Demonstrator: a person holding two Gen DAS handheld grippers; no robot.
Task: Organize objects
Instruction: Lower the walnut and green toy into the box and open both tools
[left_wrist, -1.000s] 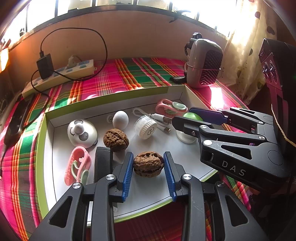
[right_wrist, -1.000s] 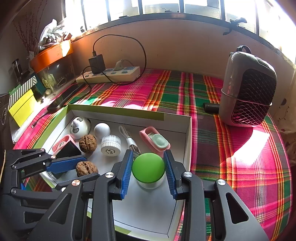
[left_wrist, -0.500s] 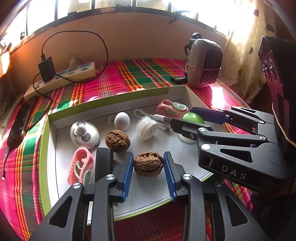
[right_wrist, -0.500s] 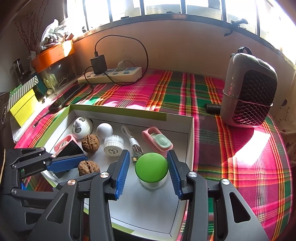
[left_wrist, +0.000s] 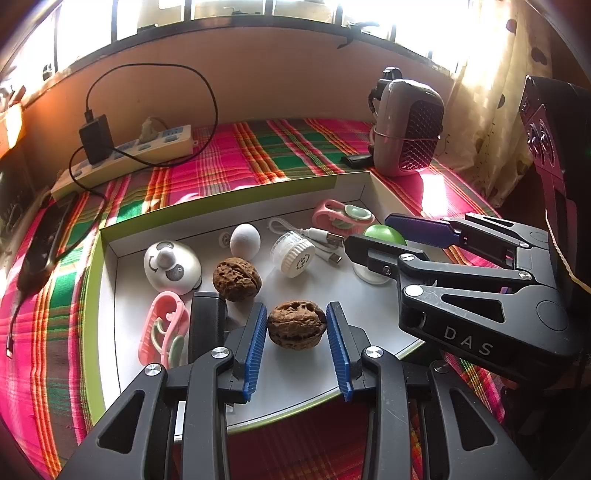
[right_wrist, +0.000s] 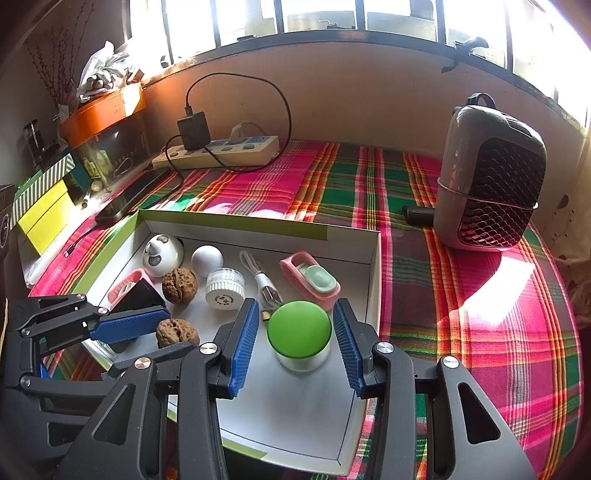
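Observation:
A white tray with a green rim (left_wrist: 110, 295) lies on the plaid cloth. My left gripper (left_wrist: 296, 307) is shut on a brown walnut (left_wrist: 297, 325) low over the tray's near part; both blue pads touch it. My right gripper (right_wrist: 296, 303) stands open around a small jar with a green lid (right_wrist: 299, 328) that rests on the tray floor, with a gap at each pad. In the tray also lie a second walnut (left_wrist: 236, 278), a white ball (left_wrist: 245, 240), a panda toy (left_wrist: 171, 266), a white ribbed jar (left_wrist: 293, 253), a USB cable (left_wrist: 317, 236) and two pink items (left_wrist: 341, 216) (left_wrist: 162, 328).
A grey heater (right_wrist: 487, 184) stands at the back right of the cloth. A power strip with a charger (right_wrist: 221, 151) lies along the back wall, and a phone (right_wrist: 133, 195) beside it. Boxes and an orange container (right_wrist: 103, 110) crowd the left. The tray's right wall (right_wrist: 373, 277) is beside my right gripper.
My right gripper's jaws have spread apart and come off the green-lidded jar, which stays on the tray. The left gripper and its walnut have not moved.

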